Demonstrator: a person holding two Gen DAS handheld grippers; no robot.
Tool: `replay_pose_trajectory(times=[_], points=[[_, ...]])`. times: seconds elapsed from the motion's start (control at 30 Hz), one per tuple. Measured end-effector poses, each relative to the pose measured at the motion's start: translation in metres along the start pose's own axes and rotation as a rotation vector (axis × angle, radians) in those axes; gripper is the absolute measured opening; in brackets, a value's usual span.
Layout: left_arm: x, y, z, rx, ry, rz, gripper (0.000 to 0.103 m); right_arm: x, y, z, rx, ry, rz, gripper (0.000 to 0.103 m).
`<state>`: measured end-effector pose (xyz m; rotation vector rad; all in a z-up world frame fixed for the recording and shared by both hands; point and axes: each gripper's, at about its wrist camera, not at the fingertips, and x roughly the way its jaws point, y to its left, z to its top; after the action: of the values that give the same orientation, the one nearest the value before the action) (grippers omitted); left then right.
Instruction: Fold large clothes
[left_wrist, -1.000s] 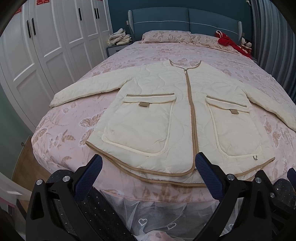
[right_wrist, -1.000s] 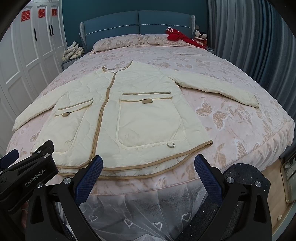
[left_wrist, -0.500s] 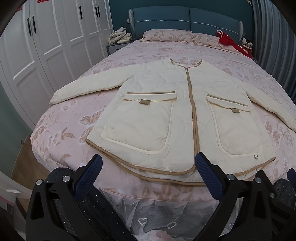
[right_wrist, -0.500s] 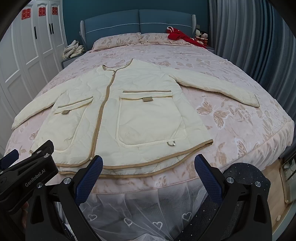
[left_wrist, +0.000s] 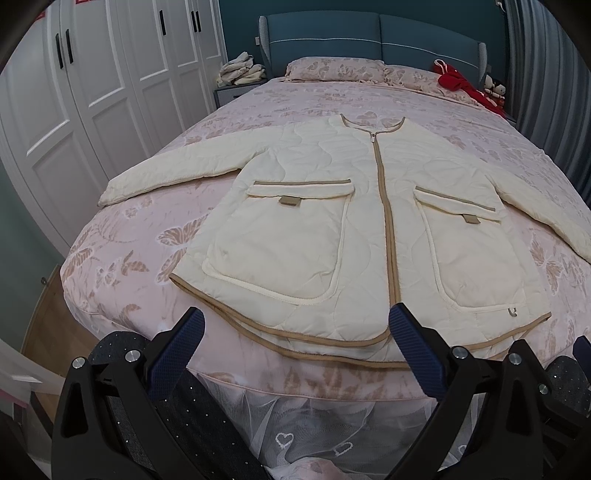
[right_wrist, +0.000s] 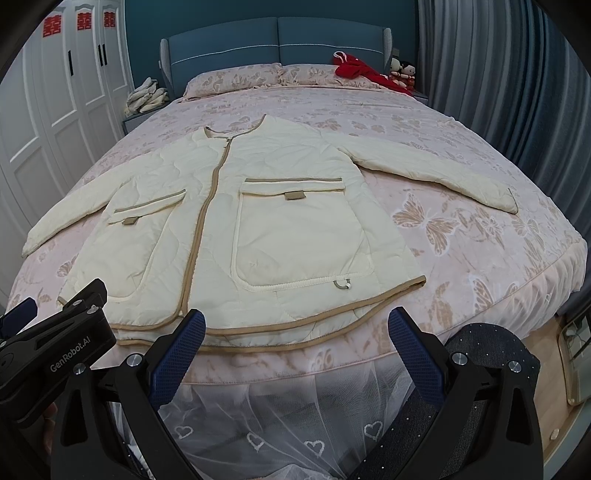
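A cream quilted jacket (left_wrist: 332, 206) (right_wrist: 258, 206) with tan trim lies flat and face up on the pink bed, zipped, both sleeves spread outwards, hem towards me. My left gripper (left_wrist: 295, 328) hovers open just short of the hem, in front of the jacket's left half. My right gripper (right_wrist: 295, 328) is open too, in front of the hem below the right pocket. Nothing is between either pair of fingers. The left gripper's body (right_wrist: 55, 343) shows at the lower left of the right wrist view.
The pink floral bedspread (left_wrist: 147, 236) (right_wrist: 480, 251) ends at a lace bed skirt (right_wrist: 288, 417) right below the grippers. White wardrobes (left_wrist: 92, 92) stand left, grey curtains (right_wrist: 517, 92) right. Red clothing (right_wrist: 354, 68) lies by the pillows, folded laundry (left_wrist: 240, 70) on the nightstand.
Both grippers have risen and edged slightly towards the bed, so the jacket sits lower and nearer in both views. The jacket has not moved and both grippers stay open.
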<state>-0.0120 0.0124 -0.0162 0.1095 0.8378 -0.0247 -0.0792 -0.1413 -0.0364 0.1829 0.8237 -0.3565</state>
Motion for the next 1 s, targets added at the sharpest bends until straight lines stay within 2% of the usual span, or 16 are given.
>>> replay_pose_trajectory(times=[0.33,0.53,1.0], points=[[0.011,0.007,-0.006,-0.011,0.015,0.011,0.098,0.003,0.004,-0.006,-0.024,0.010,0.018,0.098],[0.013,0.011,0.003,-0.023,0.019,0.026,0.098,0.006,0.001,-0.006,-0.038,0.016,0.027,0.098],[0.035,0.023,0.031,-0.052,0.035,0.054,0.098,0.039,-0.012,0.059,-0.024,0.034,0.060,0.098]])
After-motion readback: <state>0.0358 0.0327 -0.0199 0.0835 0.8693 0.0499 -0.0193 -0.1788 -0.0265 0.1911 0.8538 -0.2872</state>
